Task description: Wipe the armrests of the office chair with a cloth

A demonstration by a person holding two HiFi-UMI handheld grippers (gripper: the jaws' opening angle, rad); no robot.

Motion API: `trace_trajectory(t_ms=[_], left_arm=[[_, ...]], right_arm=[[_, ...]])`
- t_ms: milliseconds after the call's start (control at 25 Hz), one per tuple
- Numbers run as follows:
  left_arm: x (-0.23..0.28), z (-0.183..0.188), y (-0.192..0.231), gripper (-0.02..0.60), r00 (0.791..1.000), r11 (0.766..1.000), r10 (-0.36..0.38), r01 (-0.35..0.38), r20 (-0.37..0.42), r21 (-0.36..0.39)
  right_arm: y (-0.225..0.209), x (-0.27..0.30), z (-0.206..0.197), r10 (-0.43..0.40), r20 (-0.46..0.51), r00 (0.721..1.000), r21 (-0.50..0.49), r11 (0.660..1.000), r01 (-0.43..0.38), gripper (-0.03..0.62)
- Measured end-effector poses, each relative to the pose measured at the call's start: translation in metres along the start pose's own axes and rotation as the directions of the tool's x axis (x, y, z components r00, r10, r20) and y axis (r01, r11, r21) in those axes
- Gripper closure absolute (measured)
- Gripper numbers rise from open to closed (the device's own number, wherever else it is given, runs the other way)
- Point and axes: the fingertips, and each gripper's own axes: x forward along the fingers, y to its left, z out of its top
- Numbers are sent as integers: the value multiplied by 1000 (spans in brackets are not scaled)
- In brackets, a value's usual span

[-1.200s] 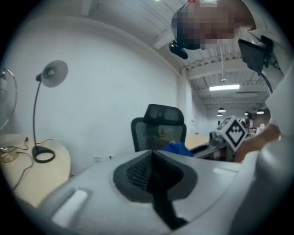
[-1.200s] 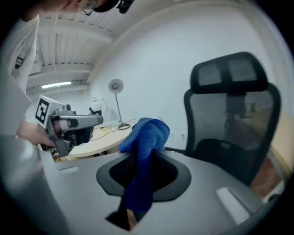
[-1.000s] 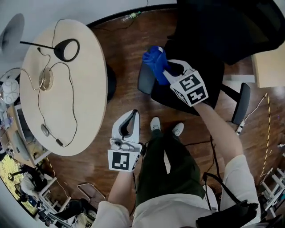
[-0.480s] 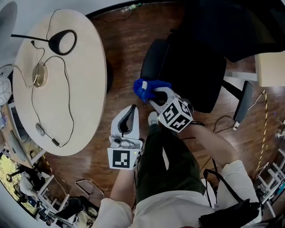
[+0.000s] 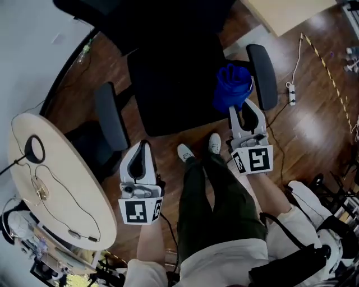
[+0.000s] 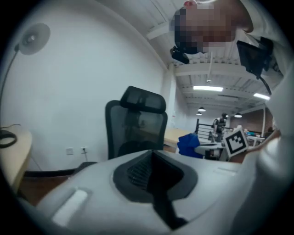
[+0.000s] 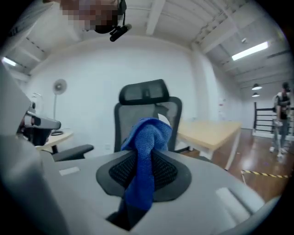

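The black office chair point(image 5: 168, 78) stands in front of me, with one armrest point(image 5: 109, 123) at the left and the other armrest point(image 5: 262, 75) at the right. My right gripper point(image 5: 238, 107) is shut on a bunched blue cloth point(image 5: 231, 87), which hangs just inside the right armrest; contact cannot be told. In the right gripper view the cloth point(image 7: 144, 151) is pinched between the jaws, with the chair's headrest point(image 7: 147, 94) behind it. My left gripper point(image 5: 141, 148) is shut and empty, near the left armrest's front end. The left gripper view shows the backrest point(image 6: 135, 124) and the cloth point(image 6: 188, 144).
A round pale table point(image 5: 61, 185) with cables and a lamp ring is at the lower left. A wooden desk point(image 5: 280, 11) stands at the upper right, with a power strip point(image 5: 291, 94) and cable on the wood floor beside it. My legs and shoes point(image 5: 199, 151) are below the seat.
The right gripper carried the cloth off the left armrest, back toward my body, then over to the right armrest. The head view swung right. The left gripper stayed shut and low.
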Motion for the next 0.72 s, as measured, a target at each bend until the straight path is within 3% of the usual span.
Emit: trace_trajectory(t_ms=[80,160,320,560,720], left_arm=[[33,-7,-31,584,996,996,-86,86,-6,16],[58,-18,-58,584,990,990,-140,140,-24,12],[74,-47,-78,584,979,983,-184,183,-88,-18],[60,-83,-68,584,972,986,-165,169,-169,5],[57,-105,-61,584,978,991,-131,126,-163,-36]], right_arm=[[-46,-11,-33,-134,4,991,18,991,134,513],[-72,-7,-79,-217,-21,976,38,975,218,513],[-107,23,-144,-342,-47,939,50,938,344,514],[-165,72,-205,-383,-108,917,72,917,391,514],[-176,112,-277,-323,-310,894,20,938,346,514]])
